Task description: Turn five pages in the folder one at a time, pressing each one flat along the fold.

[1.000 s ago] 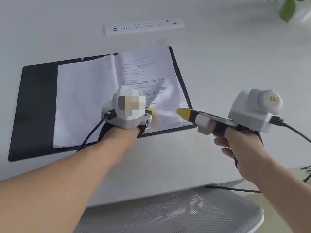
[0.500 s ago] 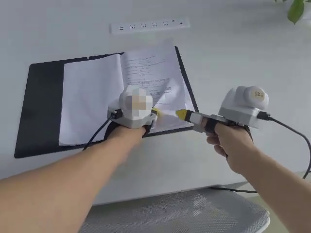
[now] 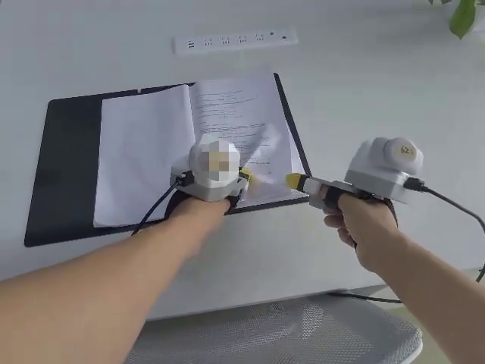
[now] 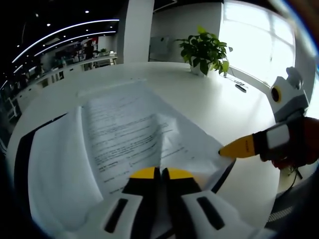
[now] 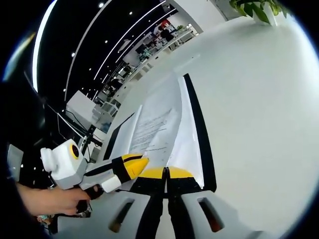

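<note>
Jaws clenched on both: left gripper (image 4: 159, 173) sits over the lower edge of the open folder's (image 3: 68, 152) right page (image 3: 235, 114), mid-frame; right gripper (image 3: 294, 180) hovers beside its lower-right corner, above the white counter (image 3: 379, 91).

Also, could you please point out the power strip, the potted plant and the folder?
power strip (image 3: 235, 39): head view, middle of its white body.
potted plant (image 4: 203, 49): left gripper view, its leaves.
folder (image 3: 70, 167): head view, bare black left cover.
</note>
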The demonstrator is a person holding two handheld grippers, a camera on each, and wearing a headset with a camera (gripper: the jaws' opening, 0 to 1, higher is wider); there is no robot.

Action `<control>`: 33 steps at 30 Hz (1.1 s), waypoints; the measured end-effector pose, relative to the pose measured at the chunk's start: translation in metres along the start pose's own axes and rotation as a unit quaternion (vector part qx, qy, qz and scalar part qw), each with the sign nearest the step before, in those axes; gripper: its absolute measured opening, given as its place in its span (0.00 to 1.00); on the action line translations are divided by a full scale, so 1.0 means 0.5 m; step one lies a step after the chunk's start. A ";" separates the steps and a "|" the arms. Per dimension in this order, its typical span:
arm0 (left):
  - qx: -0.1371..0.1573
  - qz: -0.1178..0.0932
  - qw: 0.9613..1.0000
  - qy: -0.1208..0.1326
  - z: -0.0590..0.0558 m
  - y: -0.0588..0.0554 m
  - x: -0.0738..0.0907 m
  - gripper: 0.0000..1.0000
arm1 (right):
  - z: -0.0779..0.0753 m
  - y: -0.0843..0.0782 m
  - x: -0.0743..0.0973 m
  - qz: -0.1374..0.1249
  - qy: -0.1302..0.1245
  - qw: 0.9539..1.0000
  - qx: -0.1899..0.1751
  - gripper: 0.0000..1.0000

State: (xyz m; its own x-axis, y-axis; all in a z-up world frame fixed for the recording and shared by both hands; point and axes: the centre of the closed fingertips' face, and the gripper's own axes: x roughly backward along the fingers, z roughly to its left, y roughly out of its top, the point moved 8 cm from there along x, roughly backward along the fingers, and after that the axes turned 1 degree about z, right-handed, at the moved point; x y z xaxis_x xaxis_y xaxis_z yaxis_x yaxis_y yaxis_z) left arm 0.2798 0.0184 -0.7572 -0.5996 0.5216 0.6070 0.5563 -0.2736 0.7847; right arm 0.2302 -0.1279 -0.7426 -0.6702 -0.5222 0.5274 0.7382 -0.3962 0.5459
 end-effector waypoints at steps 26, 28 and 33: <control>0.022 -0.023 0.999 0.013 0.068 -0.005 0.166 0.13 | 0.120 0.048 0.041 -0.057 0.068 0.996 0.029 0.00; 0.022 -0.024 0.999 0.016 0.077 -0.011 0.187 0.14 | 0.135 0.048 0.041 -0.059 0.078 0.995 0.034 0.00; 0.032 -0.032 0.999 0.023 0.102 -0.024 0.238 0.16 | 0.180 0.050 0.036 -0.063 0.099 0.992 0.049 0.00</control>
State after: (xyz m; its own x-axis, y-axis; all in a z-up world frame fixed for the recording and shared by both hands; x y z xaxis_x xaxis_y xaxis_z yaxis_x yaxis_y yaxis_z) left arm 0.2311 0.1247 -0.7008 -0.6599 0.4984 0.5623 0.5512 -0.1876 0.8130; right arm 0.2296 -0.0795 -0.6608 -0.7220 -0.6146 0.3179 0.6318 -0.3983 0.6650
